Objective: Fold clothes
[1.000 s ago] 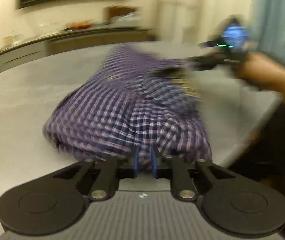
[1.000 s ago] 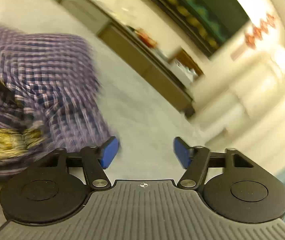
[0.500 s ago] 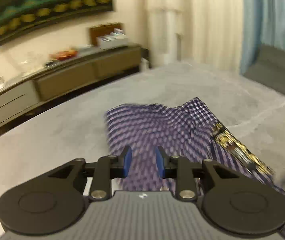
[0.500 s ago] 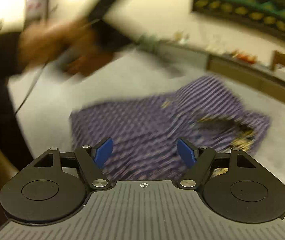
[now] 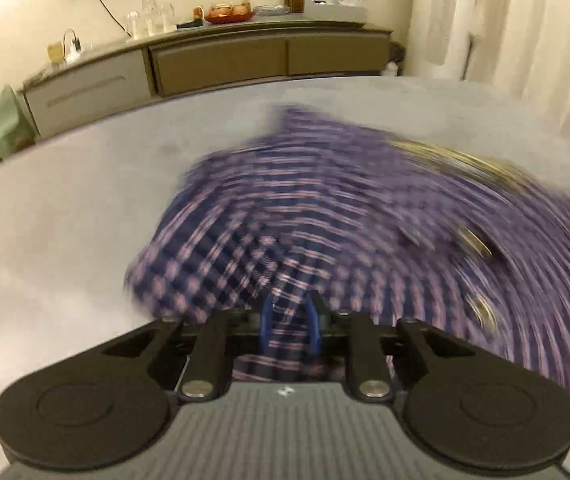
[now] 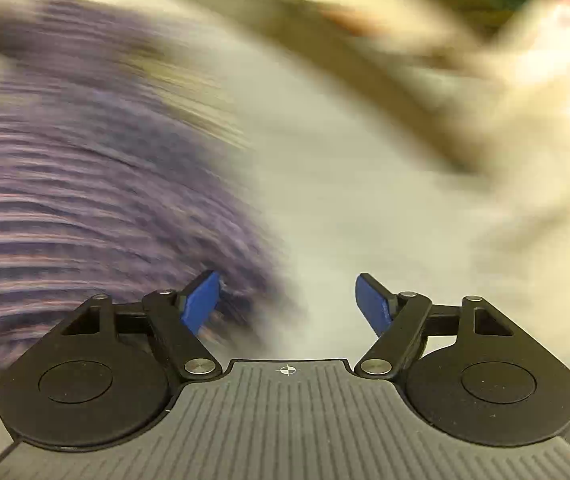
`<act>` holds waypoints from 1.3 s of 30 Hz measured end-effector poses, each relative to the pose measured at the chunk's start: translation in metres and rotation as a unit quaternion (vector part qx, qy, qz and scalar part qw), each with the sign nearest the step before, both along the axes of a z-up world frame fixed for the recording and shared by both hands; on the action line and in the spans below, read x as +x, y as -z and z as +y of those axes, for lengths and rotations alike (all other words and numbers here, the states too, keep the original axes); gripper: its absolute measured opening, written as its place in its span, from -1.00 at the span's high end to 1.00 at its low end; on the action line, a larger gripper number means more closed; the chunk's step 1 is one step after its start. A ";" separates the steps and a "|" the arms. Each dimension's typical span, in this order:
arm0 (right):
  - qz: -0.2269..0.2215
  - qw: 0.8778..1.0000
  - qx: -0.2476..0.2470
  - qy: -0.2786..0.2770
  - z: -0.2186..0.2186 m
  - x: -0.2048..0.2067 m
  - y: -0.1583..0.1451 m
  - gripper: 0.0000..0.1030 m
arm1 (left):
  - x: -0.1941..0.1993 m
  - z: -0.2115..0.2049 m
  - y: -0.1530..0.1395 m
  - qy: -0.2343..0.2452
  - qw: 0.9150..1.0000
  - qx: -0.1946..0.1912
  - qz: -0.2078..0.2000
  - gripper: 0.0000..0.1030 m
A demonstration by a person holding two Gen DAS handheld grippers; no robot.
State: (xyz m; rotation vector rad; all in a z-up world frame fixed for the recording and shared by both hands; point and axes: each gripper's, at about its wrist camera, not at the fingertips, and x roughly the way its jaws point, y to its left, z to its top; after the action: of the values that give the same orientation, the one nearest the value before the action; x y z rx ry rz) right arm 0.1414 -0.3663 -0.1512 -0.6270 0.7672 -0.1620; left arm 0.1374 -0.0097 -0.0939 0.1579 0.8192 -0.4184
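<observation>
**A:** ok so what's the left gripper (image 5: pixel 289 330) doing; looks low and pointed forward over the grey table (image 5: pixel 57 216), pretty level with the surface?

**B:** yep; its blue fingers (image 5: pixel 266 326) are pinched in close with a bunch of the purple plaid shirt (image 5: pixel 325 216) caught between them, so it's clamped on the fabric; the cloth rises right out of the jaws and spreads away across the table toward the right, pretty smeared by blur; there's a gold patterned strip (image 5: pixel 465 164) along the far right edge of the shirt and a couple of round button-ish things, too blurry to say more

**A:** and the right gripper (image 6: pixel 288 306)?

**B:** fingers spread wide apart, nothing between them; the left blue pad (image 6: pixel 201 306) sits just at the edge of the shirt (image 6: pixel 85 184), can't tell if it's touching; the shirt fills the left side of that view, bare table (image 6: pixel 345 208) ahead and to the right; the whole frame is heavily smeared

**A:** background?

**B:** long sideboard (image 5: pixel 213 60) against the wall past the table, with glasses (image 5: pixel 149 20) and a fruit plate (image 5: pixel 229 14) on top; pale curtains (image 5: pixel 505 32) on the right
</observation>
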 end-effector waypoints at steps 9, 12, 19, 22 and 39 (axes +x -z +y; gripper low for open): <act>-0.067 0.976 0.183 -0.101 0.034 -0.021 -0.012 -0.56 | -0.015 0.007 -0.005 -0.008 0.998 -0.004 -0.068 0.16; -0.014 0.981 0.171 -0.091 0.052 0.008 0.014 -0.51 | 0.010 0.004 0.016 -0.021 0.997 0.040 -0.064 0.19; 0.025 0.975 0.213 -0.059 0.042 0.024 0.027 -0.55 | 0.035 0.029 0.022 -0.028 0.999 -0.013 -0.044 0.15; 0.024 0.974 0.219 -0.058 0.042 0.025 0.027 -0.56 | 0.040 0.039 0.019 -0.033 0.998 -0.029 -0.045 0.25; -0.049 0.961 0.271 -0.013 0.052 0.002 -0.017 -0.86 | 0.027 0.046 -0.021 -0.079 0.994 -0.067 -0.039 -0.82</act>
State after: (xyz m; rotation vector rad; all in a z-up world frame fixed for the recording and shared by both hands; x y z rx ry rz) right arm 0.1429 -0.3148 -0.1343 -0.1074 0.6685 0.0451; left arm 0.1646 0.0361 -0.0733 -0.0143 0.7184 -0.3149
